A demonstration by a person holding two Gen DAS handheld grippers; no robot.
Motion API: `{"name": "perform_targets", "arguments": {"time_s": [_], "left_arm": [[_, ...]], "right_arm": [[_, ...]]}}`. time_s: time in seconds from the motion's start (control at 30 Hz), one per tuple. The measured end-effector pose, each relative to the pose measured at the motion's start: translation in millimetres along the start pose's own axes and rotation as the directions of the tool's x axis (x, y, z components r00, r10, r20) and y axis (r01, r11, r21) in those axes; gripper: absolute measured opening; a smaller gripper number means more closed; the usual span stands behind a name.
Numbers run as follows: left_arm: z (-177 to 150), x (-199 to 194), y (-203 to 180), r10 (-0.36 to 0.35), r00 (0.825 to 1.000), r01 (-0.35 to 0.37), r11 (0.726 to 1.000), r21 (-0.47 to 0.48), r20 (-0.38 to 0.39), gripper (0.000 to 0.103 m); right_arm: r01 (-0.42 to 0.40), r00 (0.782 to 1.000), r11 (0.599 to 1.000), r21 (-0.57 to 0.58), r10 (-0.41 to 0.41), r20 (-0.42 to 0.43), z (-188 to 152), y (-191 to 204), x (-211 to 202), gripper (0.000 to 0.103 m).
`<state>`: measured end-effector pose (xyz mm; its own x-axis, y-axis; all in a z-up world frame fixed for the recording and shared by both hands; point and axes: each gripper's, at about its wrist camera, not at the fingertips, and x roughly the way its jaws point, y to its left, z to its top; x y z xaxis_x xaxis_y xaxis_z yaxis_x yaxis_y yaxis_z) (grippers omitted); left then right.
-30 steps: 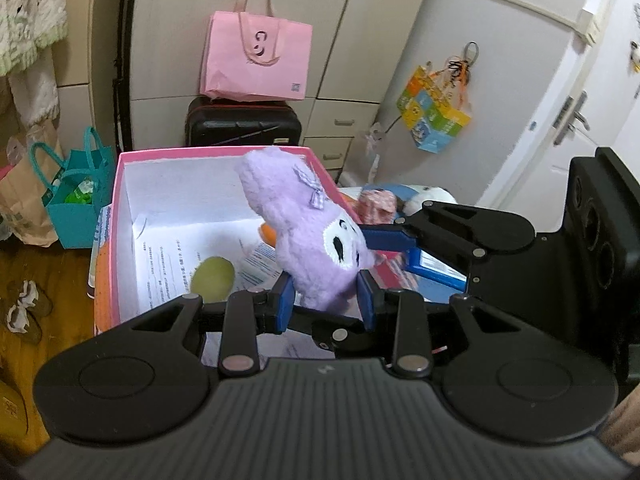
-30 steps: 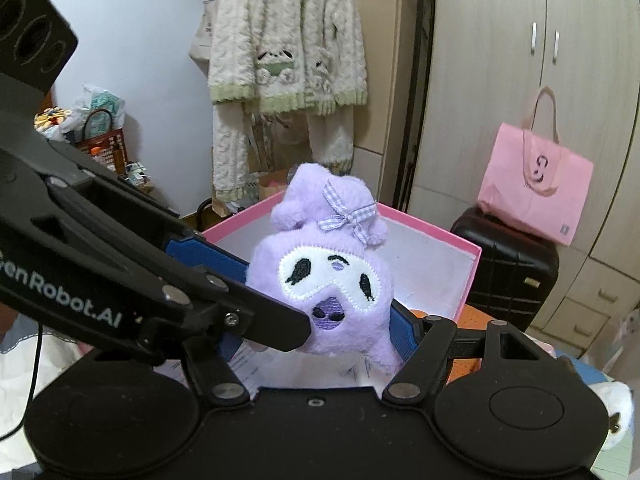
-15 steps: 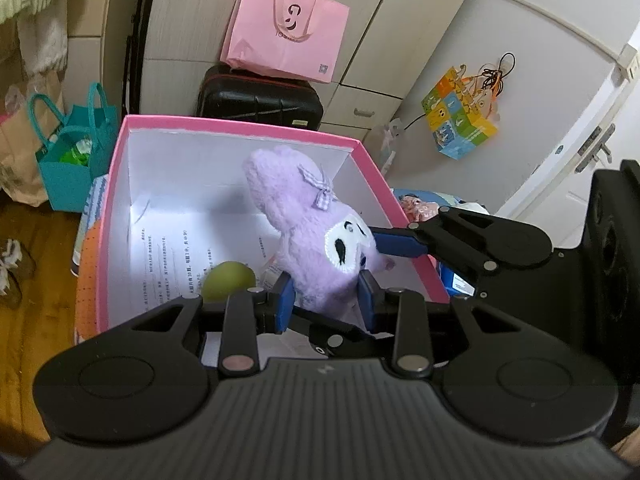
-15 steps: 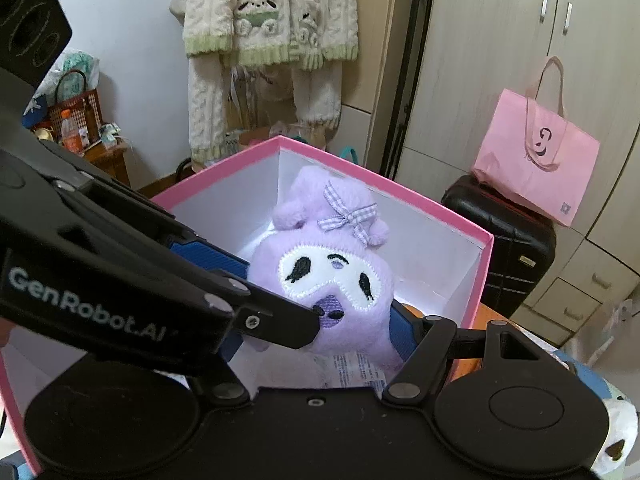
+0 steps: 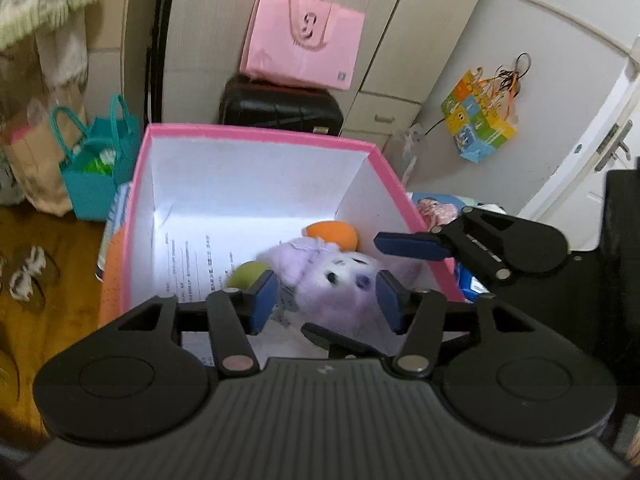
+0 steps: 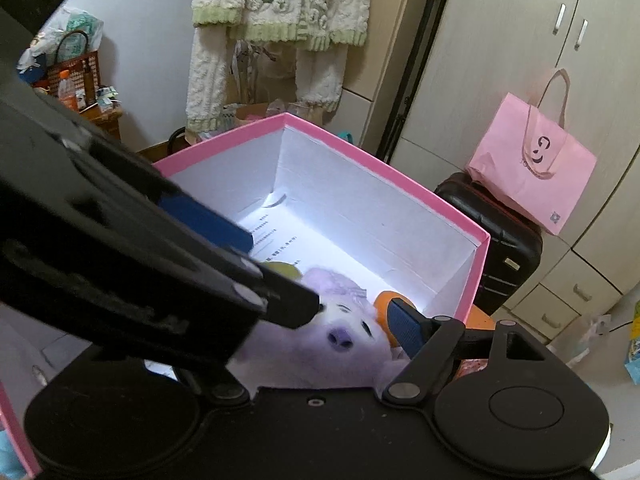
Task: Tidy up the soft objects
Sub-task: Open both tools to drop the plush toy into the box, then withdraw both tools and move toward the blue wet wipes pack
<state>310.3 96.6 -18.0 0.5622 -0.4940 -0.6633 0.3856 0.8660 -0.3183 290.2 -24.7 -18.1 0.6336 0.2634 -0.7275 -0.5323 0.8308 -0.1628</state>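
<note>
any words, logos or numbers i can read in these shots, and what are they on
Nothing can be read for certain.
Pink bag: a curly printed logo and a small square code, neither legible.
Paper sheet in the pink box: lines of small print, too small to read.
Colourful bag: pictures only, blurred.
Left gripper body in the right view: lettering smeared by blur.

purple plush toy [image 5: 340, 284]: blurred | lower body hidden behind left gripper [image 5: 326, 300] | contact unclear
</note>
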Motion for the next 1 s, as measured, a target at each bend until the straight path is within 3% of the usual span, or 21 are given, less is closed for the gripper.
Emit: {"name": "perform_targets", "arguments": {"time_s": [0.53,1.0], "left_arm": [[-26,-90,-25,0.074,0.990,-0.085,0.992,0.091,0.119,0.062],[-47,-135,-57,0.013,0.996,-0.025,0.989,0.143,0.088,0.066]], "right_arm": [[-0.026,0.997,1.000,0.001,0.026,0.075,-18,13,-68,0.082],[-0.053,0.992,0.999,-0.011,0.054,0.112,-37,14,-131,0.083]]}}
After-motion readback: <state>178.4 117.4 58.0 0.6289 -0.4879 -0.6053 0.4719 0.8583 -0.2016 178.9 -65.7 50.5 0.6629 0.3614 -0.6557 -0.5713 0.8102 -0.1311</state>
